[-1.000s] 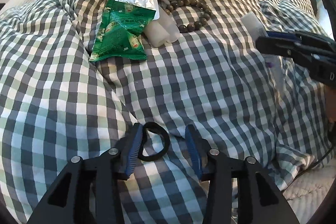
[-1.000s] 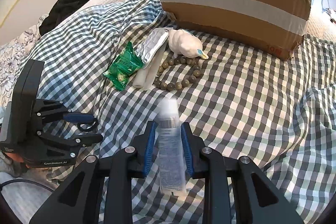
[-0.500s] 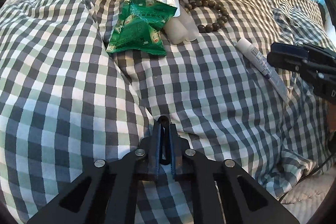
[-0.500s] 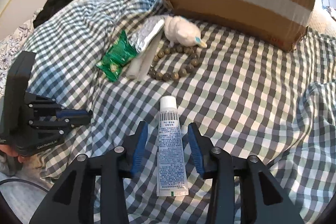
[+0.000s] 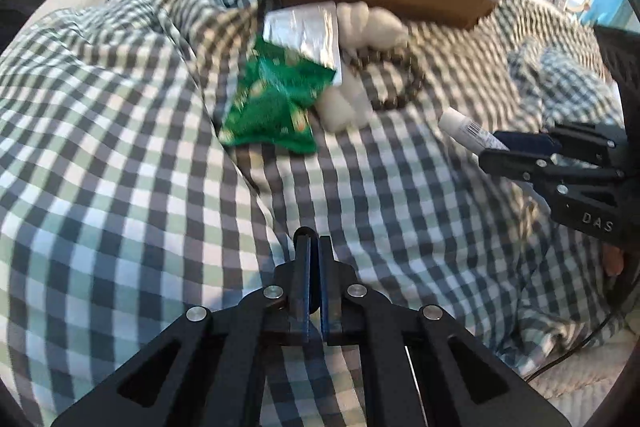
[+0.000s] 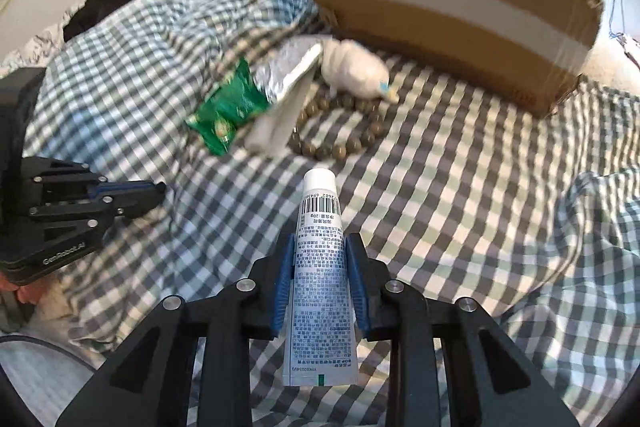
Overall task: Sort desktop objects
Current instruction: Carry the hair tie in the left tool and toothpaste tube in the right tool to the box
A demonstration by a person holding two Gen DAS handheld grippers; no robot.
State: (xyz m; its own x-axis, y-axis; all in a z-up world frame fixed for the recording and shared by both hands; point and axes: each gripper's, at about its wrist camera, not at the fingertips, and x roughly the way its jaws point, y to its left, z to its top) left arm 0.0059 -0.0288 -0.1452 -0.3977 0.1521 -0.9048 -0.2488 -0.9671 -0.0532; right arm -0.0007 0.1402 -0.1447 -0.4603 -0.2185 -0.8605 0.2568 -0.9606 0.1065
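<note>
The right tool (image 6: 320, 259) is clamping the white tube (image 6: 320, 267), cap pointing toward the cardboard box (image 6: 440, 11). The left tool (image 5: 314, 259) is pinching a thin black thing, nearer than the box.

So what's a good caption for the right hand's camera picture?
Right gripper clamps a white barcoded tube above the checked blanket.

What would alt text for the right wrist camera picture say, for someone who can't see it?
A two-finger gripper clamps a white tube over a checked cloth. Beyond lie a green packet, a foil blister pack, a bead bracelet and a white figurine, before an open cardboard box. A second gripper sits at left, shut.
</note>
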